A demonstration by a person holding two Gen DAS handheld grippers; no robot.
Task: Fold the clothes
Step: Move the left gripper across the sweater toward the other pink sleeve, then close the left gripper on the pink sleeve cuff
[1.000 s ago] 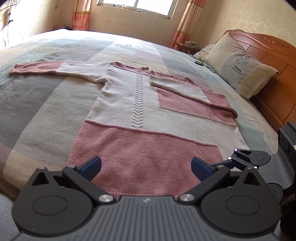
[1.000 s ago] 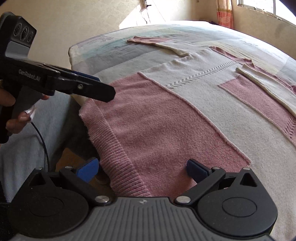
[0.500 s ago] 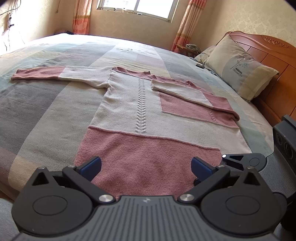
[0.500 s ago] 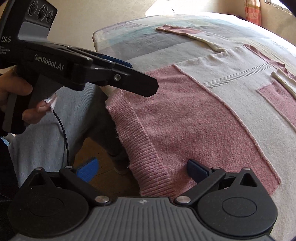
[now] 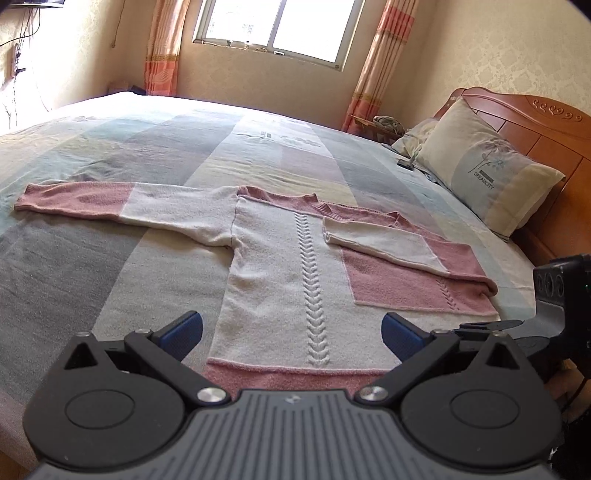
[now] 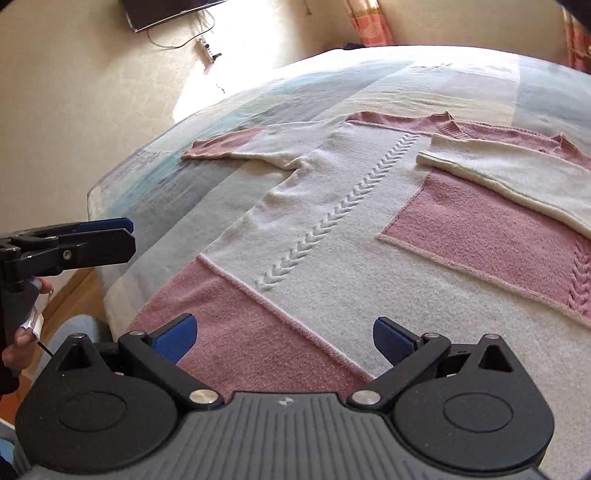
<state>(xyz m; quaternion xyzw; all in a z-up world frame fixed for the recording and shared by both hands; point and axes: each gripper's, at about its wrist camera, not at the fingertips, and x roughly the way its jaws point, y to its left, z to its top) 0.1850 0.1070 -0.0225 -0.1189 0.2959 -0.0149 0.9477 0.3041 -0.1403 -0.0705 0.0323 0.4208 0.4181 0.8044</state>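
A pink and cream knitted sweater [image 5: 291,258] [image 6: 351,236] lies flat on the bed. Its left sleeve [image 5: 110,203] stretches straight out to the left. The right side and right sleeve [image 5: 388,247] are folded in over the body. My left gripper [image 5: 291,334] hovers open above the pink hem, holding nothing. My right gripper [image 6: 282,338] is open too, above the hem's right part, with nothing between its fingers. The left gripper's fingers [image 6: 92,243] show from the side at the left edge of the right wrist view.
The bed [image 5: 147,147] has a striped pastel cover. Pillows [image 5: 484,173] lean on a wooden headboard [image 5: 546,122] at the right. A window [image 5: 273,26] with curtains is behind. A hand [image 6: 22,332] holds the left gripper's handle near the bed's edge.
Both grippers rose and tilted up from the hem, so more of the sweater and room shows. Both stayed open. The left gripper moved away to the left in the right wrist view.
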